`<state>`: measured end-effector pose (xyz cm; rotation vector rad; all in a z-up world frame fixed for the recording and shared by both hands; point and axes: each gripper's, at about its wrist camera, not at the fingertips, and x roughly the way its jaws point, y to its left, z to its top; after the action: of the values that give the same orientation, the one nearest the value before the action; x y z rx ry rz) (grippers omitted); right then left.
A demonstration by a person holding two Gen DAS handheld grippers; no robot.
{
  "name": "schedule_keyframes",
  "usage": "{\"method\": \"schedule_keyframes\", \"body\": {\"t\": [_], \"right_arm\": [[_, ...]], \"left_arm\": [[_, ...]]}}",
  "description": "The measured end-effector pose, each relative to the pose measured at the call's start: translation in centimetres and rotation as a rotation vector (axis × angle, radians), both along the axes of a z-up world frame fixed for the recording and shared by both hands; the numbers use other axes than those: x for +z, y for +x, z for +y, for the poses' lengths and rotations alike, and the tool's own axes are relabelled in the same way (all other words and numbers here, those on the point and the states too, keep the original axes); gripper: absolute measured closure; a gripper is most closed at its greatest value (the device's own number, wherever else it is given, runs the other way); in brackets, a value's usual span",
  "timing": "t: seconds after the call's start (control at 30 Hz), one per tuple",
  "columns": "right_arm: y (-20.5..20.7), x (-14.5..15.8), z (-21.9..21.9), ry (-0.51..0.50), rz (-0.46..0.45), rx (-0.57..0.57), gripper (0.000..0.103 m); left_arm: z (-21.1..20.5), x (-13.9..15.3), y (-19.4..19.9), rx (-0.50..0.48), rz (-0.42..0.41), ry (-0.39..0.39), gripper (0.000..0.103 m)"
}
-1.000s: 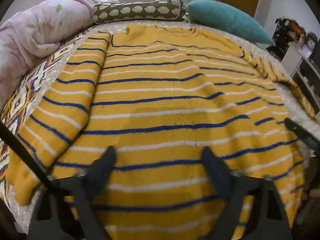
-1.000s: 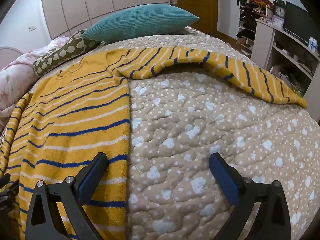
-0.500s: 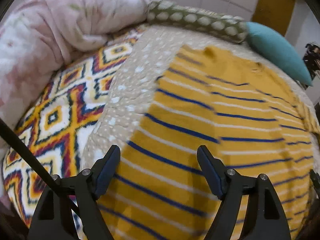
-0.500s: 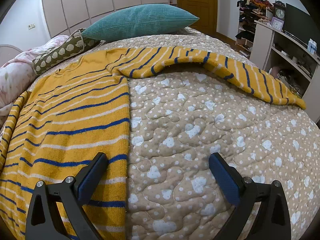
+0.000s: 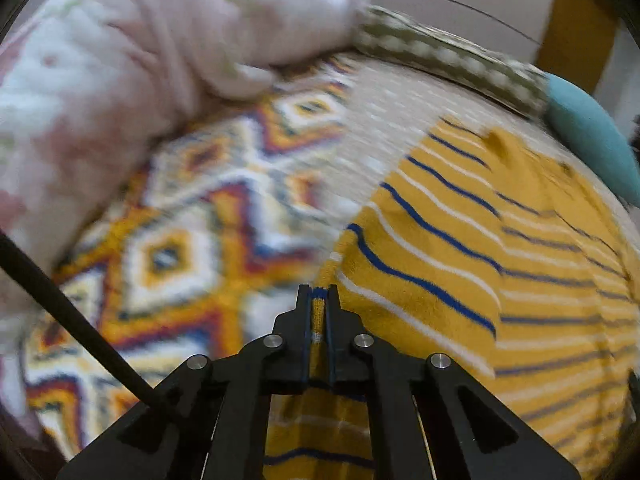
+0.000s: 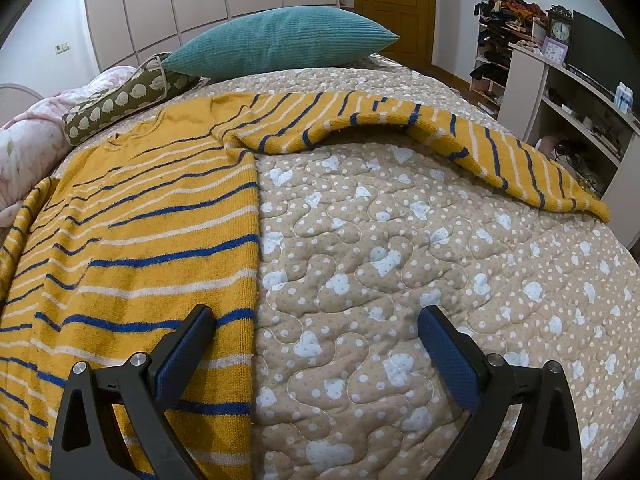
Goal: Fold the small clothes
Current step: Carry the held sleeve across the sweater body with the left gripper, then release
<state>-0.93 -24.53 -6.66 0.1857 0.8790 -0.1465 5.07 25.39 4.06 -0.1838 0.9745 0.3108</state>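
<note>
A yellow sweater (image 6: 152, 216) with blue and white stripes lies flat on the bed; it also shows in the left wrist view (image 5: 480, 280). My left gripper (image 5: 319, 300) is shut on the sweater's left sleeve edge, with knit fabric pinched between the pads. The left wrist view is blurred. My right gripper (image 6: 316, 344) is open and empty, low over the sweater's right side edge near the hem. The right sleeve (image 6: 500, 148) stretches out to the right across the quilt.
A beige quilt (image 6: 420, 260) with blue hearts covers the bed. A teal pillow (image 6: 280, 40) and an olive bolster (image 6: 120, 104) lie at the head. A pink duvet (image 5: 120, 60) and a patterned blanket (image 5: 180, 240) lie left. Shelves (image 6: 568, 92) stand right.
My left gripper has swung left from over the sweater's body to the left sleeve and has shut on its edge. The right gripper has stayed nearly still and open.
</note>
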Motion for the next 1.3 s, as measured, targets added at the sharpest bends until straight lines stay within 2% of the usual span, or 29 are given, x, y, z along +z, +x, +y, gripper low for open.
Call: {"method": "schedule_keyframes", "body": {"t": [0.07,0.17,0.27,0.3,0.33,0.47,0.6,0.7,0.77,0.8,0.83,0.87,0.9,0.93,0.97,1.07,1.13,1.2,1.3], "right_arm": [[0.0,-0.2,0.0,-0.006,0.001,0.0,0.0],[0.0,-0.2,0.1,-0.008,0.001,-0.001,0.0],[0.0,-0.2,0.1,-0.009,0.002,-0.001,0.0],[0.0,-0.2,0.1,-0.009,0.002,-0.001,0.0],[0.0,-0.2,0.0,-0.008,0.001,-0.001,0.0],[0.1,-0.1,0.1,-0.009,0.002,-0.001,0.0],[0.1,0.0,0.2,-0.01,0.002,-0.001,0.0],[0.1,0.0,0.2,-0.011,0.003,-0.001,0.0],[0.2,0.0,0.2,-0.01,0.002,-0.001,0.0],[0.2,0.0,0.2,-0.01,0.003,-0.001,0.0],[0.2,0.0,0.2,-0.01,0.002,-0.001,0.0],[0.2,0.0,0.2,-0.01,0.003,-0.001,0.0],[0.2,0.0,0.2,-0.011,0.003,-0.001,0.0],[0.2,0.0,0.2,-0.011,0.003,-0.001,0.0],[0.2,0.0,0.2,-0.011,0.003,-0.001,0.0],[0.2,0.0,0.2,-0.011,0.003,-0.001,0.0],[0.1,0.0,0.2,-0.011,0.002,-0.001,0.0],[0.2,0.0,0.2,-0.011,0.003,-0.001,0.0],[0.2,0.0,0.2,-0.011,0.003,-0.001,0.0]], "left_arm": [[2.6,0.6,0.4,0.059,-0.006,0.017,0.097],[6.2,1.5,-0.2,0.122,-0.028,-0.007,0.088],[8.0,2.5,-2.4,0.152,-0.066,-0.014,0.067],[8.2,2.7,-3.5,0.155,-0.077,-0.018,0.053],[8.4,2.8,-4.6,0.157,-0.086,-0.024,0.044],[8.5,2.0,-8.6,0.153,-0.083,-0.069,0.039],[8.8,-0.3,-11.3,0.163,-0.067,-0.172,0.034],[7.8,-2.3,-11.3,0.117,-0.044,-0.257,0.034],[6.7,-3.4,-11.0,0.088,-0.024,-0.259,0.036],[6.2,-3.8,-10.7,0.071,-0.015,-0.241,0.051],[5.9,-3.9,-10.6,0.07,-0.007,-0.209,0.071],[6.1,-3.8,-10.5,0.067,-0.006,-0.208,0.079],[6.7,-3.5,-10.4,0.065,-0.011,-0.257,0.096],[7.6,-3.0,-10.4,0.092,-0.01,-0.29,0.096],[8.6,-2.5,-10.2,0.129,-0.006,-0.27,0.096],[12.2,0.1,-9.6,0.239,-0.016,-0.144,0.097],[14.6,1.8,-9.2,0.289,-0.032,-0.148,0.097],[15.8,3.8,-8.6,0.302,-0.058,-0.137,0.097],[14.3,6.3,-7.5,0.261,-0.09,-0.107,0.097]]}}
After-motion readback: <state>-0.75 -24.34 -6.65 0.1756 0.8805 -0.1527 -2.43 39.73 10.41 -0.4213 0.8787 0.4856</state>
